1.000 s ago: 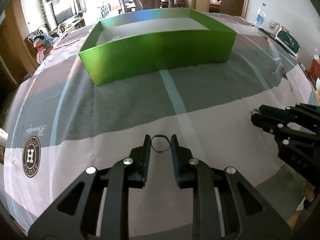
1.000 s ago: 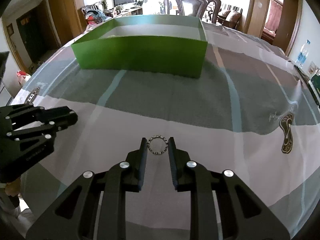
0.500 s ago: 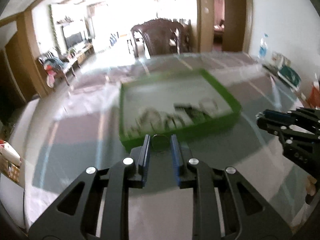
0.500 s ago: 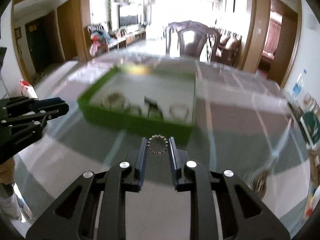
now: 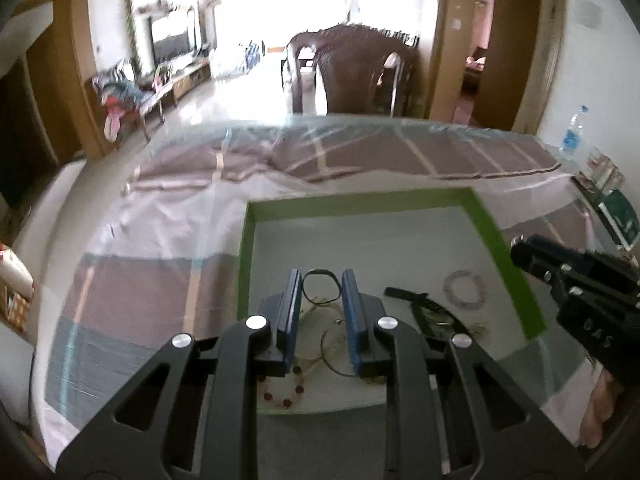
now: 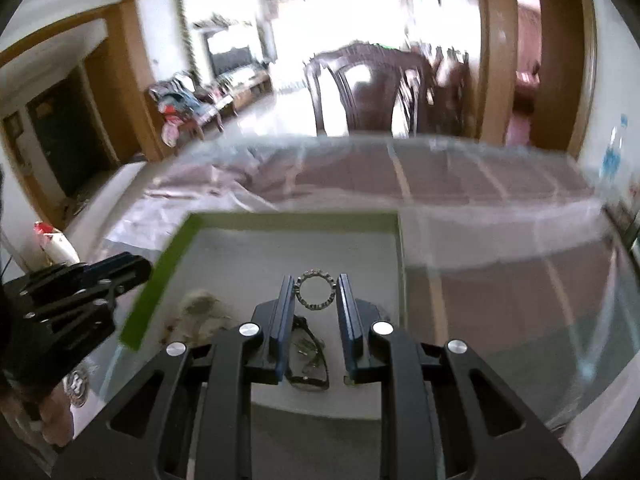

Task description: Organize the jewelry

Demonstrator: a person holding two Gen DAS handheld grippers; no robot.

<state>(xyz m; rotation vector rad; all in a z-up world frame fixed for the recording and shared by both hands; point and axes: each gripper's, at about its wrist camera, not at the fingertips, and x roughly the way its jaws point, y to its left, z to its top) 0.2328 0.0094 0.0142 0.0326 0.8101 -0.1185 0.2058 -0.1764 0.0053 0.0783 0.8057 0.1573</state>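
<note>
My left gripper (image 5: 321, 286) is shut on a thin black bracelet (image 5: 320, 274) and holds it above the near left part of the green box (image 5: 245, 256). My right gripper (image 6: 315, 290) is shut on a silver beaded bracelet (image 6: 315, 275) and holds it above the same green box (image 6: 154, 280), near its right side. Inside the box lie a red bead bracelet (image 5: 282, 394), thin wire hoops (image 5: 334, 354), a dark strap piece (image 5: 424, 308) and a pale bracelet (image 5: 464, 290). The right gripper shows at the right of the left wrist view (image 5: 520, 250).
The box stands on a table under a striped cloth with a clear plastic cover (image 5: 160, 240). A dark wooden chair (image 5: 352, 72) stands behind the table's far edge. A water bottle (image 5: 572, 128) and small items sit at the far right edge.
Both grippers have lifted their bracelets off the cloth and carried them forward and up, from in front of the box to above its inside.
</note>
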